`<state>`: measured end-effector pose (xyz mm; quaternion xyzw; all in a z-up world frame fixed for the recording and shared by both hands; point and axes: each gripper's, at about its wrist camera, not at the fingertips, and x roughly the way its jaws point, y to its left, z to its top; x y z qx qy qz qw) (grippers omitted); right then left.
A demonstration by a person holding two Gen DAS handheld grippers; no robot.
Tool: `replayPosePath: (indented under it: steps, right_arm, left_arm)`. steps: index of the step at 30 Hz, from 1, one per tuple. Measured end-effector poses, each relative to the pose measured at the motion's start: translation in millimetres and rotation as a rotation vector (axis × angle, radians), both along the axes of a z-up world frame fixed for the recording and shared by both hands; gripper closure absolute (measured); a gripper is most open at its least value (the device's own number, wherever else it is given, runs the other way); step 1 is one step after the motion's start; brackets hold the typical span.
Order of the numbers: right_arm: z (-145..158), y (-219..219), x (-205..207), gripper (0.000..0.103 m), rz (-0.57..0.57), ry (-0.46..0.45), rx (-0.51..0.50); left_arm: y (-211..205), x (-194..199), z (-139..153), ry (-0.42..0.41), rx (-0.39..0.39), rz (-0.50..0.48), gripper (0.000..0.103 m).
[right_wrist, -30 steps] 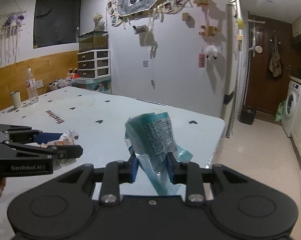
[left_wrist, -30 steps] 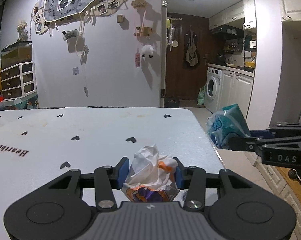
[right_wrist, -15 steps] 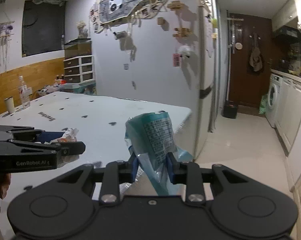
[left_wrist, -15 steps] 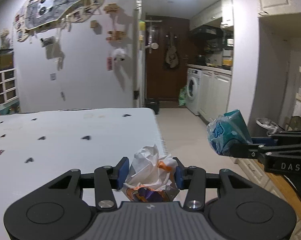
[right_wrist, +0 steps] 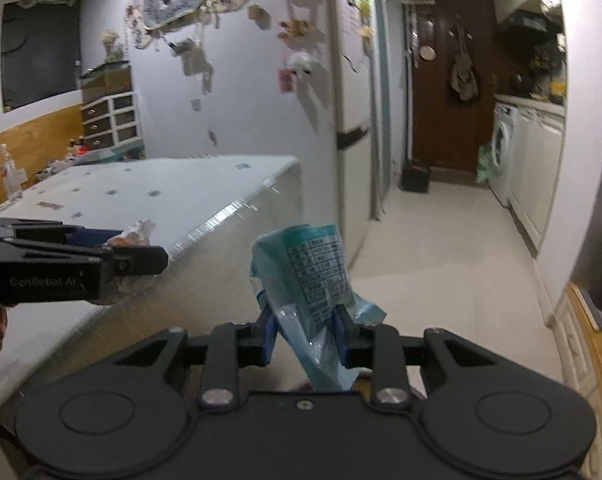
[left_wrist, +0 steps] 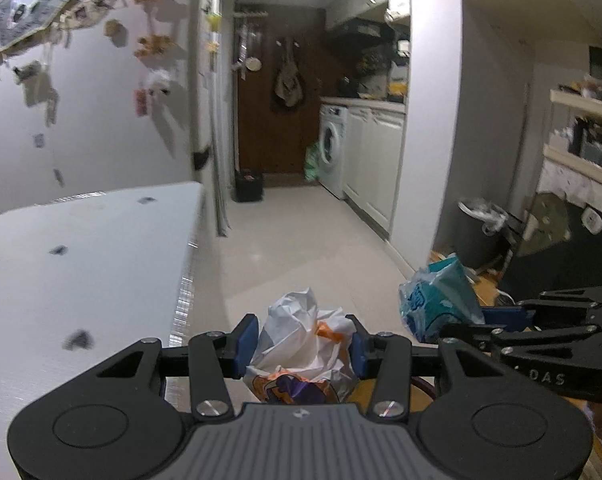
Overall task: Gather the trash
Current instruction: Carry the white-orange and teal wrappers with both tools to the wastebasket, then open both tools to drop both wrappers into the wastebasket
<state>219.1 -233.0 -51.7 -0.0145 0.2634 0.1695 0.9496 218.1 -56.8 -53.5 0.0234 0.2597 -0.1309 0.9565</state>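
Left gripper point(left_wrist: 301, 338) pinches a crumpled white wrapper point(left_wrist: 303, 344) between its blue pads, held just past the table point(left_wrist: 81, 248) edge. Right gripper point(right_wrist: 303, 334) pinches a teal plastic packet point(right_wrist: 313, 280), also off that table. A grey bin point(left_wrist: 479, 236) stands well beyond the table.
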Motion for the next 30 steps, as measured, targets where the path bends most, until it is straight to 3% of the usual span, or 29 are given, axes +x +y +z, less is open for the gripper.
replayPosePath:
  steps: [14,23,30]
  right_arm:
    - [-92,-59,18,0.072,-0.09,0.221,-0.026]
    - [-158,-64,56,0.072,-0.109,0.418,-0.015]
    - [-188,-58,89,0.068,-0.126,0.504,-0.057]
  left_arm:
    - [-64,49,-93,0.256,0.012,-0.076,0.056]
    - [-72,82,-158,0.418,0.016,-0.078,0.056]
    - [-69,101,-183,0.476,0.045,-0.068,0.055]
